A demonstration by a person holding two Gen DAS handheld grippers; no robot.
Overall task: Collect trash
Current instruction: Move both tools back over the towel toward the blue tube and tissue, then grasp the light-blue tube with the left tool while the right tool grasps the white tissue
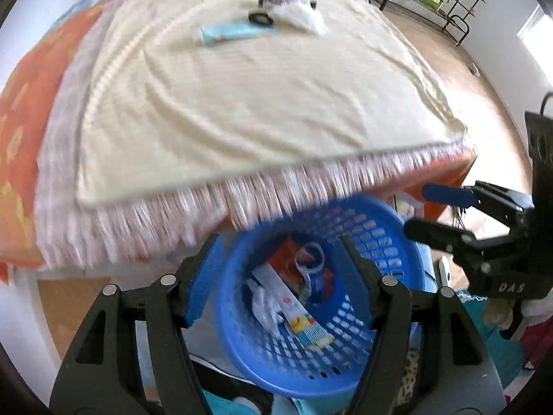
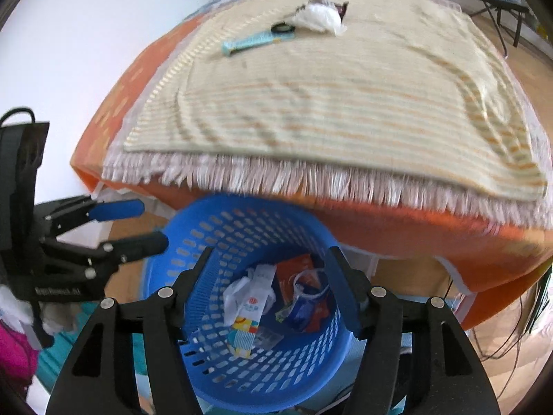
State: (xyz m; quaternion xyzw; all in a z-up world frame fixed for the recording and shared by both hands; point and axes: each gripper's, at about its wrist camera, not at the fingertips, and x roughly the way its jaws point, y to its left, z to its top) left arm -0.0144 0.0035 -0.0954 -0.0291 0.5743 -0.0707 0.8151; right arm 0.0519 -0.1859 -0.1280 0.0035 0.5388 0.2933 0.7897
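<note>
A blue perforated basket (image 1: 390, 252) (image 2: 238, 228) stands on the floor below the table's near edge, holding wrappers and crumpled paper (image 1: 290, 307) (image 2: 252, 304). On the far side of the cream cloth lie a light-blue wrapper (image 1: 231, 33) (image 2: 255, 39), a black ring-shaped lid (image 1: 259, 18) (image 2: 282, 28) and a crumpled white bag (image 1: 300, 14) (image 2: 319, 17). My left gripper (image 1: 276, 276) (image 2: 148, 223) is open and empty above the basket. My right gripper (image 2: 269, 280) (image 1: 420, 209) is open and empty above the basket too.
The table (image 2: 432, 238) has an orange cover, a fringed mat and a cream striped cloth (image 1: 242, 103). Black metal furniture frames (image 1: 459, 24) stand on the wooden floor at the far right. A white wall (image 2: 69, 52) is on the left.
</note>
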